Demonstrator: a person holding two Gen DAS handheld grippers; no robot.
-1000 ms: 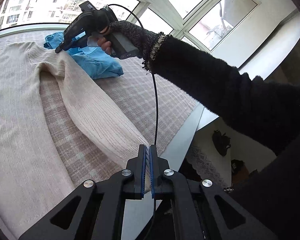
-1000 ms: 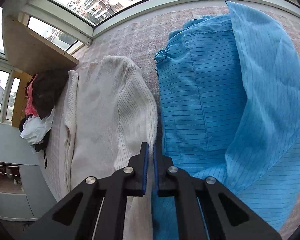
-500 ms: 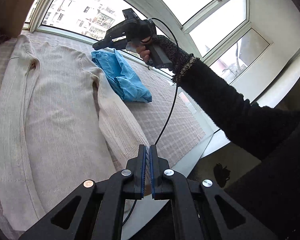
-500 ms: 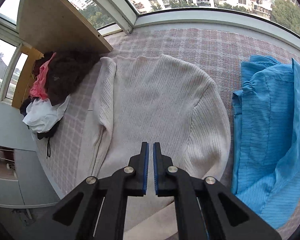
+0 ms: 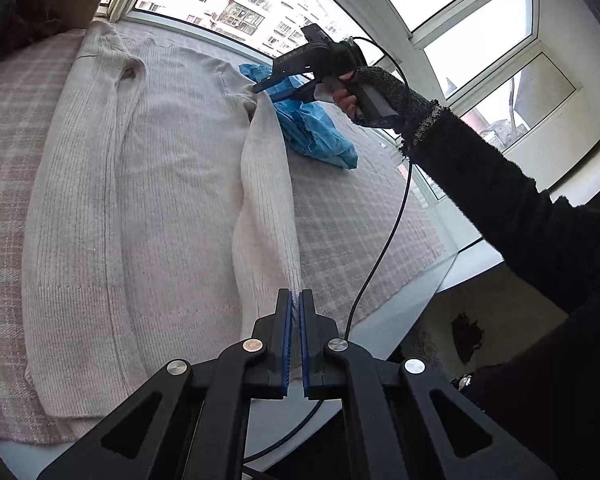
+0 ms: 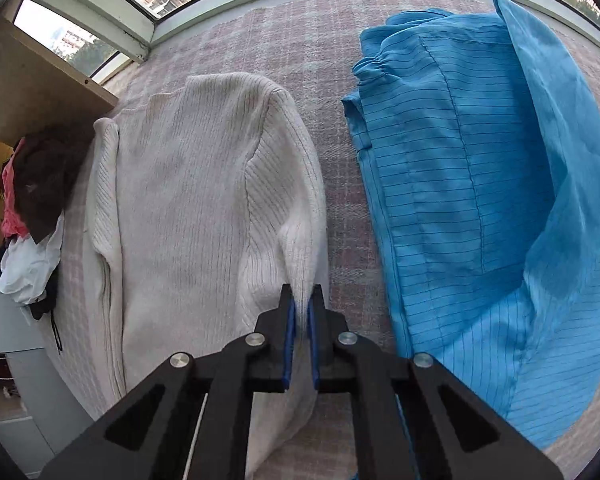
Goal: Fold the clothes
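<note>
Since 0.5 s ago, right gripper clamped cream sweater's sleeve at shoulder; left gripper pinches cuff end, lifted off bed.

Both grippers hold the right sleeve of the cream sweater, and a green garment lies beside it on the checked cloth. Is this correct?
Not quite: the garment beside the cream sweater is blue, not green, as the right wrist view shows. The left gripper and right gripper do hold its sleeve.

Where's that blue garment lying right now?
The blue garment lies on the checked cover, filling the right of the right wrist view, just right of the cream sweater with a strip of cover between them.
</note>
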